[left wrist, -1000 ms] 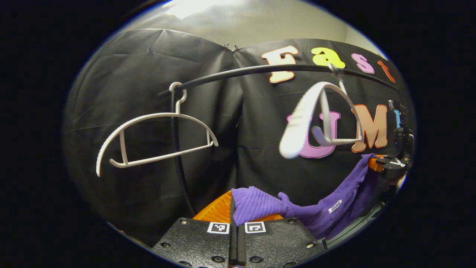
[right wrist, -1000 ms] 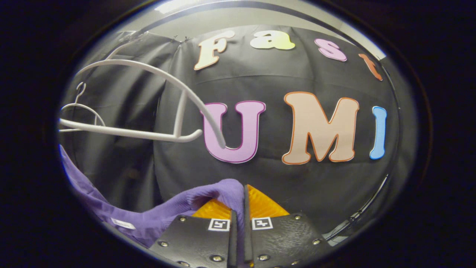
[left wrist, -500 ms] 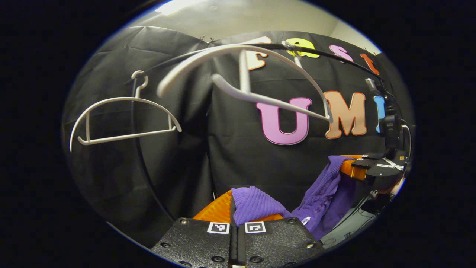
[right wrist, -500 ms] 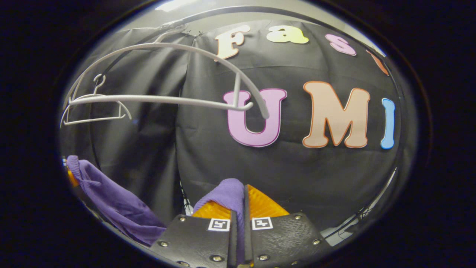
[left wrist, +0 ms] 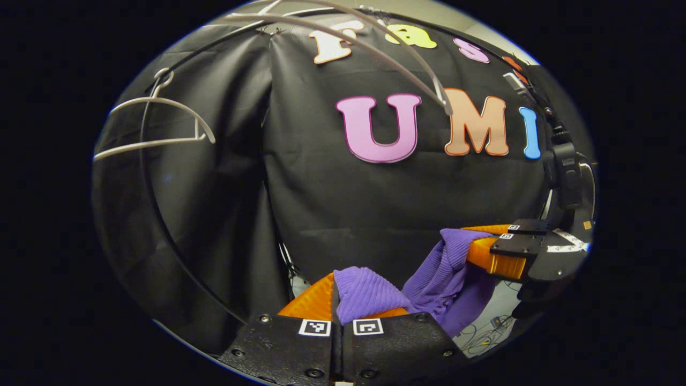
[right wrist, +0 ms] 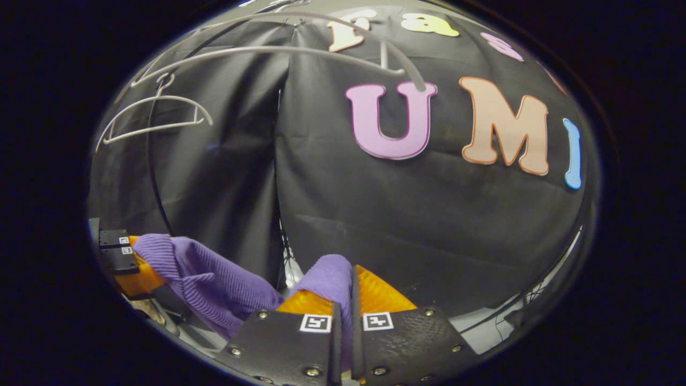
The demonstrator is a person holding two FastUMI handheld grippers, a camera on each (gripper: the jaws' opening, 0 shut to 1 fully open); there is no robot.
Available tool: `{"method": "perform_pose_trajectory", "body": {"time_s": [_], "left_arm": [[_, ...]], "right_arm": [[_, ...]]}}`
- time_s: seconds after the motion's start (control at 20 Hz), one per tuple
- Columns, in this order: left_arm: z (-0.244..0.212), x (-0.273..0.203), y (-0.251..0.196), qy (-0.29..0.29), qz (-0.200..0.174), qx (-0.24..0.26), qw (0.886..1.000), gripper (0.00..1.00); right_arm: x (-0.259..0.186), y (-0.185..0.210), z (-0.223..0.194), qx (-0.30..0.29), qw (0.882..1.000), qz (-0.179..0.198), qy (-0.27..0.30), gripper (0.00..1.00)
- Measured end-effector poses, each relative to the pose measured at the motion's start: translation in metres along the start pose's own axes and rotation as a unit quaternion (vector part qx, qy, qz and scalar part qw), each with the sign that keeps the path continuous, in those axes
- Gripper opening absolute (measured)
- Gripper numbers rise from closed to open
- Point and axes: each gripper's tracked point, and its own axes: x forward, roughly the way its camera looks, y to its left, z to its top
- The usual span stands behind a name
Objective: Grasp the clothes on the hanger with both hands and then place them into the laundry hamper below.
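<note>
Pinching the purple garment (left wrist: 370, 292), the left gripper (left wrist: 336, 300) and right gripper (right wrist: 351, 292) hold it below the 2 bare hangers (left wrist: 161, 120). Hamper's unseen, so a blind drop could miss.

A creased black cloth wall (left wrist: 375, 203) hangs ahead of the tongs in both views, two panels meeting at a vertical seam. Above it shows a strip of pale plain wall (left wrist: 445, 10). Below, a light grey floor (left wrist: 482, 332) carries thin dark cables (left wrist: 477, 335)
</note>
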Motion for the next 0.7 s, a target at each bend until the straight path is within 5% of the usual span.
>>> {"method": "perform_pose_trajectory", "body": {"time_s": [0.7], "left_arm": [[-0.097, 0.02, -0.024, 0.154, -0.042, -0.043, 0.986, 0.04]], "right_arm": [[0.011, 0.012, -0.107, 0.037, 0.988, 0.007, 0.152, 0.08]]}}
